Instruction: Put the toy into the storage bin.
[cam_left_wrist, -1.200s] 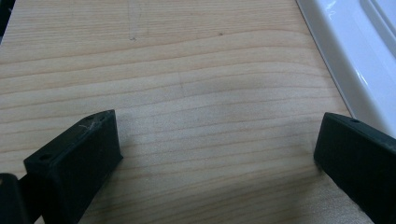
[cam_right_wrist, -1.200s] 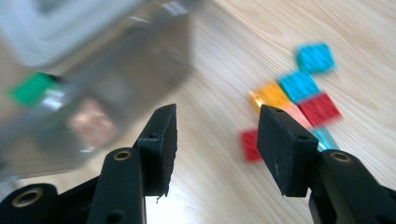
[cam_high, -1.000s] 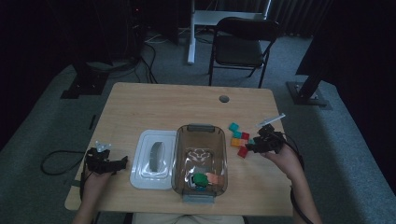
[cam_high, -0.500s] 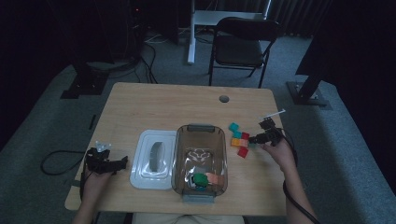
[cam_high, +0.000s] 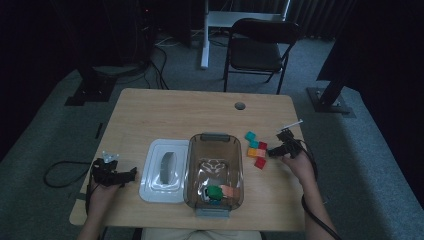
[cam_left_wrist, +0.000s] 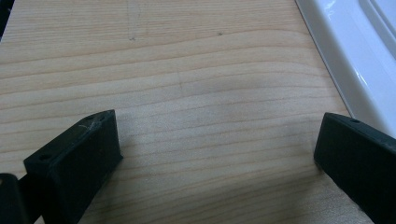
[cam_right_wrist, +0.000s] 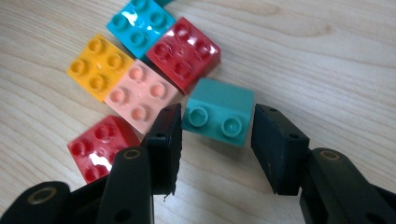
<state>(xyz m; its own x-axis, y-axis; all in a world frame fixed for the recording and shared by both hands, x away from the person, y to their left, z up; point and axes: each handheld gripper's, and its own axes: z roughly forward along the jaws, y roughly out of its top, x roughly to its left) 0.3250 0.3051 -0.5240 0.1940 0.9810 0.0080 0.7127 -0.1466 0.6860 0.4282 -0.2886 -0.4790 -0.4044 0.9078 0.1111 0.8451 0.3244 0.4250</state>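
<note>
The right hand-held gripper is low over the desk, and a teal brick sits right between its two black jaws. The brick lies tipped on its side, so two of its round studs face the camera. The jaws have just been closing in on it. In the right gripper view there is a thin gap on each side of the brick, so the pads do not seem to press it yet – it is not gripped.

Just past the left jaw is a pink brick, and it touches a red brick that lies just behind the teal one. Near the left jaw's side is another red brick. A bit farther off are a yellow brick and a blue brick, all packed close together.

In the high view, the right hand-held gripper is at the edge of this little heap of bricks. Beyond it is a clear brown box with a few bricks inside, and then a white lid flat on the desk.

The left hand-held gripper rests low over bare wood – its jaws stand wide apart with nothing in them. The white lid's edge is just beside one jaw.
</note>
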